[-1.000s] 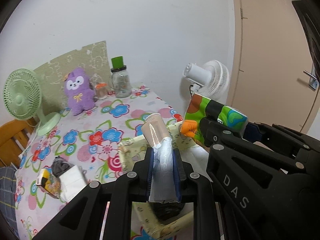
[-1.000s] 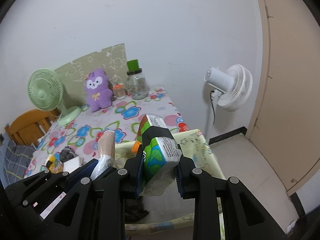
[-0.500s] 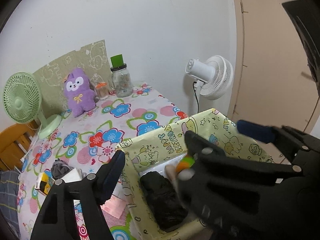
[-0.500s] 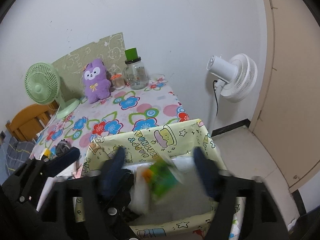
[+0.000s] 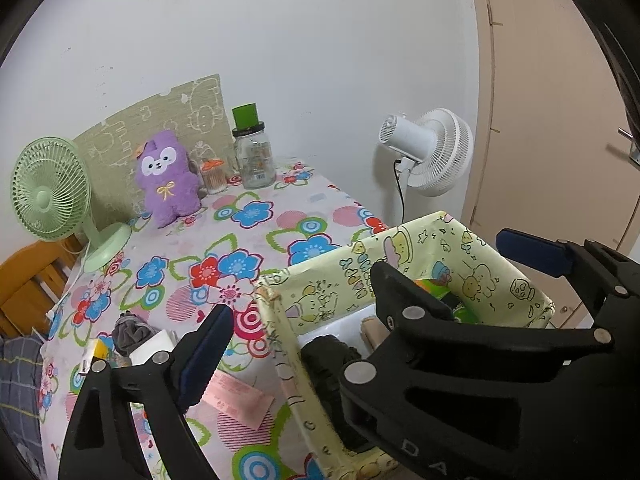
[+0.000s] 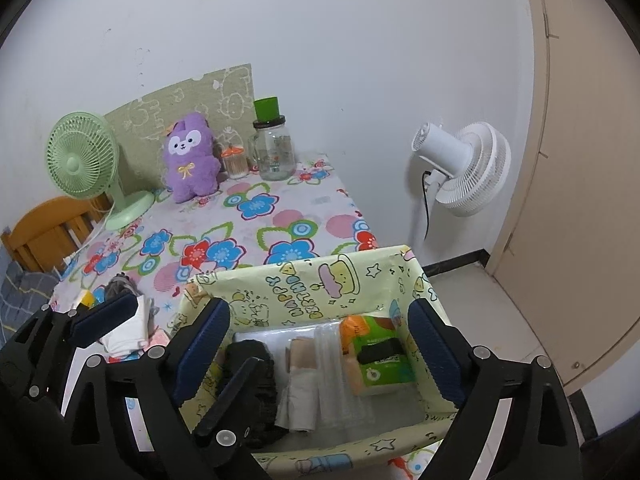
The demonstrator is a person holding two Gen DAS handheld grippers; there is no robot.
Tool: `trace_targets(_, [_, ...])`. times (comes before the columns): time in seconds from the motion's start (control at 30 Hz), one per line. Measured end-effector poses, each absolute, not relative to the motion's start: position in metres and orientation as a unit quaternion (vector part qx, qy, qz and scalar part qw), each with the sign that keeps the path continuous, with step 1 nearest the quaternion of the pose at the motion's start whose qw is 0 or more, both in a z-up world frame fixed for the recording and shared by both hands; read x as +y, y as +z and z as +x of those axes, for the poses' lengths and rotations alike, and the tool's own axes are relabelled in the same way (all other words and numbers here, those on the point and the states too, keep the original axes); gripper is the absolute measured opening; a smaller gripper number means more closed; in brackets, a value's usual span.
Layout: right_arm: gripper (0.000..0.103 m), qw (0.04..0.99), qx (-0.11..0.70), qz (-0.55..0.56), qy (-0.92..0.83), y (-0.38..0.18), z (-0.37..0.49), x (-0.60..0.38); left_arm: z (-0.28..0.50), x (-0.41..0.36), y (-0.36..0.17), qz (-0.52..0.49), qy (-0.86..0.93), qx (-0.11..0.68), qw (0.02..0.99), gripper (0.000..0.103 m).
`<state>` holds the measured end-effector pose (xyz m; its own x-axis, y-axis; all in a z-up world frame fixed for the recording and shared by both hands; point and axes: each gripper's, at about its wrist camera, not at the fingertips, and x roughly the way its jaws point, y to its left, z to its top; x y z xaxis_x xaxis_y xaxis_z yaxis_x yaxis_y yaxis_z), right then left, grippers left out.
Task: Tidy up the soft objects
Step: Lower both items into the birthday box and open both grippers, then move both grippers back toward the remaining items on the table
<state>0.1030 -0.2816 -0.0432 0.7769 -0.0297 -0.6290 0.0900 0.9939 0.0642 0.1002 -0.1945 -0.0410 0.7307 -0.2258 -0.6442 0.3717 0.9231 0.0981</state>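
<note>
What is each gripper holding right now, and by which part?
Nothing. The left gripper and right gripper are both empty, jaws opening. The green tissue pack and beige roll lie loose in the yellow box.

Purple toy (image 6: 190,164) fuzzy plush; tablecloth (image 6: 256,232) glossy plastic; jar (image 6: 274,156) clear glass.

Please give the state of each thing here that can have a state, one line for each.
Left hand-held gripper: jaws opening, nothing between them.
Right hand-held gripper: jaws opening, nothing between them.
Yellow box: open-topped, partly filled.
Green tissue pack: lying inside the box.
Glass jar: upright, lid on.
Purple plush: upright.
</note>
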Motion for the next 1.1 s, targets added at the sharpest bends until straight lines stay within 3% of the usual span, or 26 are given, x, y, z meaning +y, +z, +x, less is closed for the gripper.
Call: trace_targets(1.1, [0.094, 0.956, 0.290, 0.025, -0.012, 0.000, 0.071, -0.194, 0.071, -0.113, -0.001, 0.100, -0.133, 0.292, 0.942, 0.096])
